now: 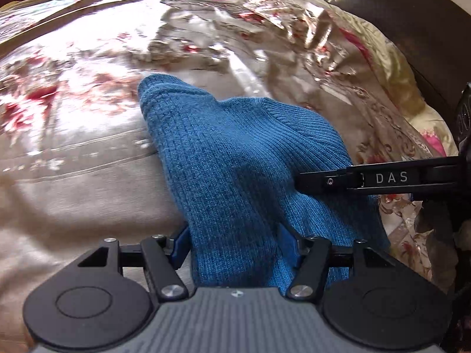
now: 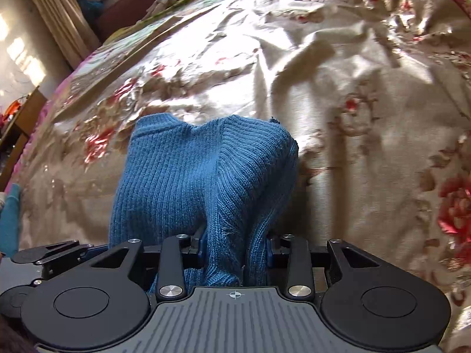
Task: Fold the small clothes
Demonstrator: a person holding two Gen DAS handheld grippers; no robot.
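Left wrist view only: right gripper (image 1: 297, 181) reaching in from the right edge, fingertips buried in blue knit garment (image 1: 235, 161). Right wrist view only: curtain (image 2: 59, 14), window corner. Garment bunched on floral bedspread (image 1: 73, 176), lifted at the near end. Left gripper (image 1: 232, 244) clamped on knit fold; right likewise. Both pitched steeply down.

Bed, covered by a rumpled, glossy beige bedspread (image 2: 338, 94) with red floral print and pink border. On it: one blue ribbed knit garment (image 2: 188, 176), bunched and partly raised.
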